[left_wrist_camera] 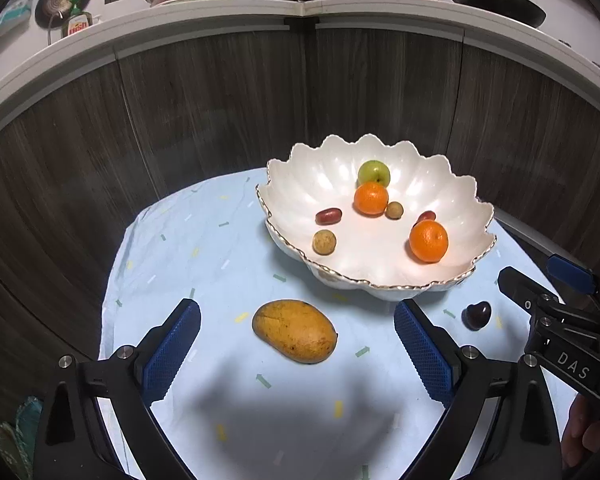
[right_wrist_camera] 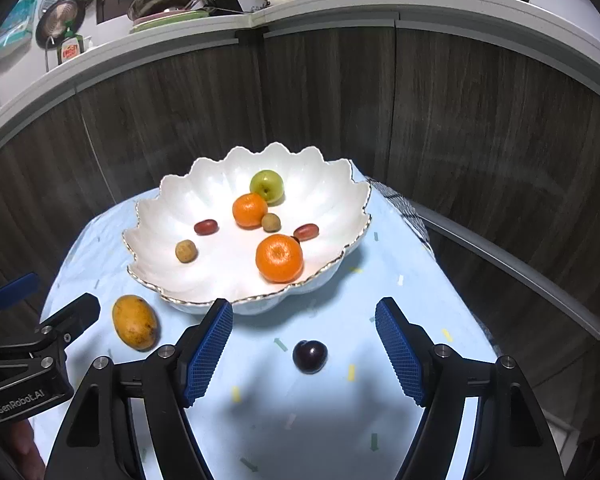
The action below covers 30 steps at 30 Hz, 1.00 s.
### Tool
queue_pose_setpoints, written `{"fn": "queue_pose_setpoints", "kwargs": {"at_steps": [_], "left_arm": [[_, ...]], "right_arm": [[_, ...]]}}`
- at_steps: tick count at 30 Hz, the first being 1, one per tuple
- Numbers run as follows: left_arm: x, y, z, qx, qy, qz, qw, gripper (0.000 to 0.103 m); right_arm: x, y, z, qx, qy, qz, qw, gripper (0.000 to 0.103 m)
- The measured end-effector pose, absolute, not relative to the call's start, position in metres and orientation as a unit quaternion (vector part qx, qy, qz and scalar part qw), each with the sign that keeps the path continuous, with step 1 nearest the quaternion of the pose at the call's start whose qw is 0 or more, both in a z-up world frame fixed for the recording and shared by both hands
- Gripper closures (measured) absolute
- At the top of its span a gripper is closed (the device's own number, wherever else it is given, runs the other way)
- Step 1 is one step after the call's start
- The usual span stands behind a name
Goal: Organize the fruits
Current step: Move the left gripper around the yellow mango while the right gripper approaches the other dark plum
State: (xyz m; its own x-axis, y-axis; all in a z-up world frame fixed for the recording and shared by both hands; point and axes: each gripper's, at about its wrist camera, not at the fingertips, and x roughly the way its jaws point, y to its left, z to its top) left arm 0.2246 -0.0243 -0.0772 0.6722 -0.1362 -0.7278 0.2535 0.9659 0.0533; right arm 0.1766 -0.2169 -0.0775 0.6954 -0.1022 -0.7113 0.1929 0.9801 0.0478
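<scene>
Both grippers gape empty, the left gripper (left_wrist_camera: 296, 344) over the mango (left_wrist_camera: 294, 331) and the right gripper (right_wrist_camera: 304, 346) over the plum (right_wrist_camera: 309, 356), near the table's (left_wrist_camera: 220, 264) front edge

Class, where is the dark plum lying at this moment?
The dark plum lies on the light blue cloth, outside the white bowl, in front of its near rim; in the right wrist view it sits ahead of the right gripper.

Both the left gripper (left_wrist_camera: 296, 344) and the right gripper (right_wrist_camera: 304, 346) are matte black frames with silver screw heads and blue cross-hatched finger pads (left_wrist_camera: 172, 354), bearing white "DAS" and "GenRobot.AI" lettering on their sides.
</scene>
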Motion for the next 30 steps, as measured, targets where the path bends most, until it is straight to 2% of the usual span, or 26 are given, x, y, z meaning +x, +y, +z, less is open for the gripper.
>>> {"fn": "queue_pose_setpoints", "kwargs": {"at_steps": [24, 30], "left_arm": [[0.251, -0.023, -0.13, 0.076, 0.42, -0.088, 0.9, 0.004], [0.258, -0.021, -0.141, 0.076, 0.428, -0.086, 0.896, 0.004]], "right_arm": [[0.187, -0.221, -0.13, 0.055, 0.415, -0.106, 0.902, 0.029], [0.19, -0.22, -0.142, 0.052, 0.425, -0.106, 0.897, 0.034]]}}
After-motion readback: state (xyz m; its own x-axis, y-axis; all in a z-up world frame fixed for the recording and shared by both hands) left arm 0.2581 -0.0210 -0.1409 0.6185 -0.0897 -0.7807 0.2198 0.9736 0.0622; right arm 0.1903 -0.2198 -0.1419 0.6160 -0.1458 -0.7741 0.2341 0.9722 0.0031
